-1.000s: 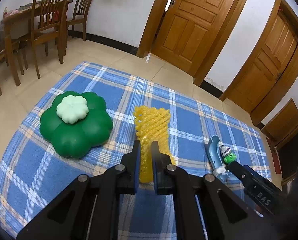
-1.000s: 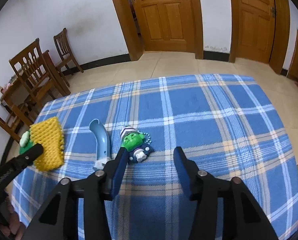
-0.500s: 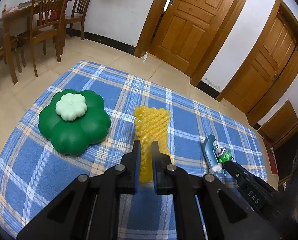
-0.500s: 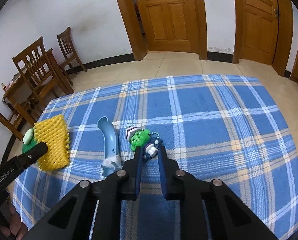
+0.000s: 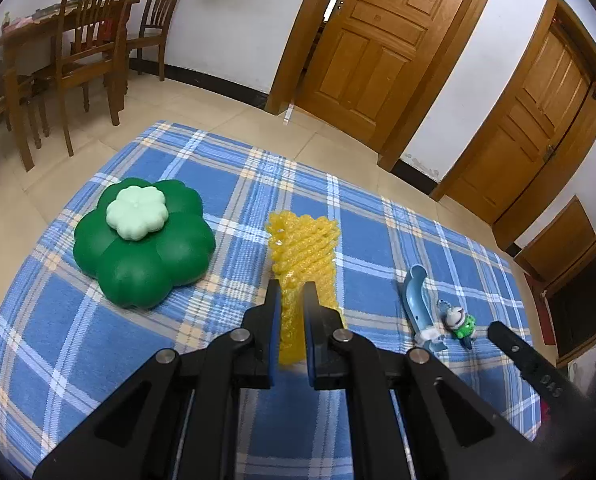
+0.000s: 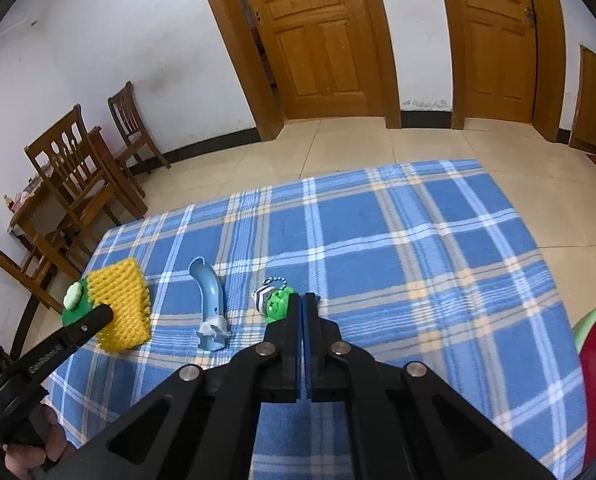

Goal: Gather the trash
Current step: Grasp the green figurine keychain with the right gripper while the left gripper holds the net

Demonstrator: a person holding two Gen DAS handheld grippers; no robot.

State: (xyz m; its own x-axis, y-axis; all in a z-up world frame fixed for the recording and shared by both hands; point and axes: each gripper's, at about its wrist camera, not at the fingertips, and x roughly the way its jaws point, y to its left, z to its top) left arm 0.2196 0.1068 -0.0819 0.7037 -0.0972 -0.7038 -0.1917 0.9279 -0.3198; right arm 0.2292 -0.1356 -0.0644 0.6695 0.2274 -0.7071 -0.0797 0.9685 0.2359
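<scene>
- Left gripper [image 5: 290, 300]: jaws pinching yellow foam fruit net [image 5: 304, 256], ready for binning.
- Right gripper [image 6: 302, 304]: jaws pressed together, green figure keychain [image 6: 276, 302] just left of tips; whether pinched, cannot tell.

Yellow foam net [image 5: 304, 256], blue tube [image 6: 210, 300], green keychain figure [image 6: 276, 300] lie on cloth.

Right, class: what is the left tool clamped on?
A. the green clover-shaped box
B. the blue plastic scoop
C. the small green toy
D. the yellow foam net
D: in the left wrist view, the left tool pinches the yellow foam net between its fingers.
</scene>
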